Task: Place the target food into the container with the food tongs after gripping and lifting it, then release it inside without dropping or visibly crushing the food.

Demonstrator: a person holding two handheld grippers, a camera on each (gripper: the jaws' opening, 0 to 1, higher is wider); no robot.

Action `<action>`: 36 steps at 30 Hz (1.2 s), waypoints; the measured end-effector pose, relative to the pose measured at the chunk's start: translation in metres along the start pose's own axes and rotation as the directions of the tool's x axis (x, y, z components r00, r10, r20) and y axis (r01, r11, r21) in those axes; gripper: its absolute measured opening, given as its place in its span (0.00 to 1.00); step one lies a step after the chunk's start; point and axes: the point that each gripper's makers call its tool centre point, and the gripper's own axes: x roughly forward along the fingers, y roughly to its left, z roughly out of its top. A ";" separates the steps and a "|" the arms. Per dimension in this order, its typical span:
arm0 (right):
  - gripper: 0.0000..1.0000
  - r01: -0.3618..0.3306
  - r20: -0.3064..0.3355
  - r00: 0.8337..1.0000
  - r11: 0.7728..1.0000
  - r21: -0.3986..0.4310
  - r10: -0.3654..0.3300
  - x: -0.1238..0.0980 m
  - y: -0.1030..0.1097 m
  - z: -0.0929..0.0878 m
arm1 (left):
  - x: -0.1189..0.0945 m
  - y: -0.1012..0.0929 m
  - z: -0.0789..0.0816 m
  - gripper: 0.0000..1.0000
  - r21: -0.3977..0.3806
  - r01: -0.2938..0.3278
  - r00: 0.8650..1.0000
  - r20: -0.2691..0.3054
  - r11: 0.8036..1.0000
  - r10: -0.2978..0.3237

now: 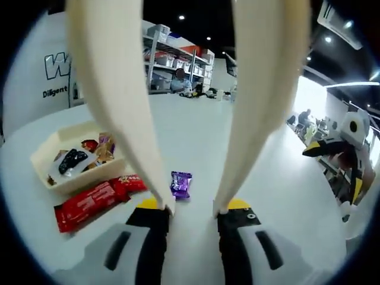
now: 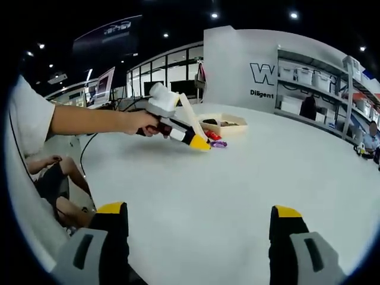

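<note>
The left gripper view is looking down closely over the worktop [image 1: 196, 142] at the container [image 1: 50, 155], while the right gripper view is facing the same container [image 2: 228, 126] from far across the worktop [image 2: 237, 178].

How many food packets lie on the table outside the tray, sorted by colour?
Red packets: 2
Purple packets: 1
Total: 3, all on the white table beside the cream tray, which holds more snacks.
</note>
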 end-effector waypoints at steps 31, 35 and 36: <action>0.97 0.026 -0.011 1.000 0.999 0.027 -0.025 -0.004 -0.016 -0.013 | 0.033 0.007 0.013 0.31 0.095 -0.013 1.000 0.014 0.995 0.011; 0.97 0.028 -0.007 1.000 0.999 0.032 -0.027 -0.005 -0.018 -0.013 | 0.035 0.008 0.015 0.31 0.097 -0.014 1.000 0.018 0.995 0.012; 0.97 0.028 -0.007 1.000 0.999 0.033 -0.028 -0.005 -0.018 -0.013 | 0.035 0.008 0.014 0.31 0.100 -0.013 1.000 0.018 0.995 0.011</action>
